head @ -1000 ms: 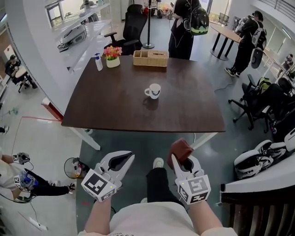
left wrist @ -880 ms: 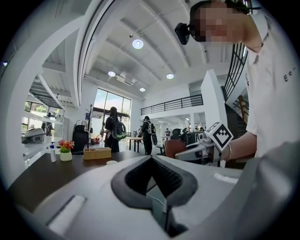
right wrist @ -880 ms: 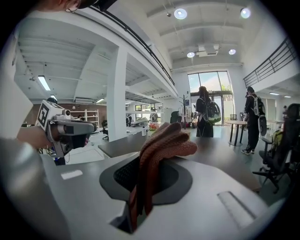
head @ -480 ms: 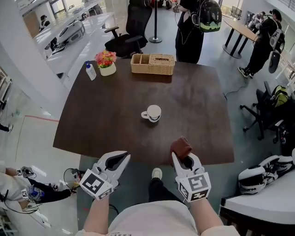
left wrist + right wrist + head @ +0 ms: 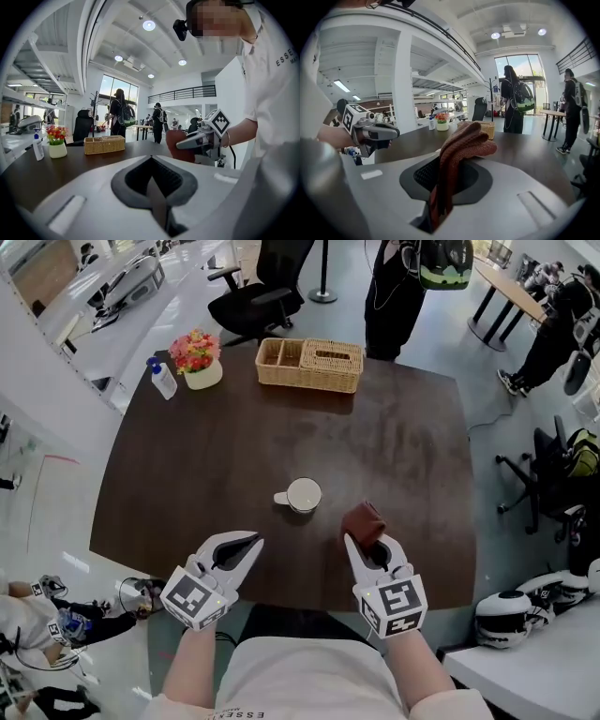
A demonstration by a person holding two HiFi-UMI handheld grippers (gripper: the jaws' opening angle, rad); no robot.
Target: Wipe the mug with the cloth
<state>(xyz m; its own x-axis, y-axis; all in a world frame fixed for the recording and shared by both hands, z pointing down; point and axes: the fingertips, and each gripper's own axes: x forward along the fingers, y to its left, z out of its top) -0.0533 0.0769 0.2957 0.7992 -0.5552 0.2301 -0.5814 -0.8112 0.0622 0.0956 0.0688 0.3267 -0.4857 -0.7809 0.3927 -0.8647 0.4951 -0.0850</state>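
Both sit nearer you than the mug (image 5: 303, 494): your right tongs (image 5: 368, 545) grasp the cloth (image 5: 363, 519), your left tongs (image 5: 246, 546) are clenched empty.

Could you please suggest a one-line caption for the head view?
Right gripper holding a brown cloth near the white mug on the dark table, left gripper shut and empty.

Item counts. Claws: two, the left claw (image 5: 246, 545) and the right claw (image 5: 367, 549). Table (image 5: 216, 446): one, under and ahead of both claws. Mug (image 5: 304, 494): one, ahead of the claws and between them. Cloth (image 5: 362, 520): one, in the right claw. At the table's far edge, well apart from the claws: one wicker basket (image 5: 310, 365), one flower pot (image 5: 196, 359), one pump bottle (image 5: 163, 379).
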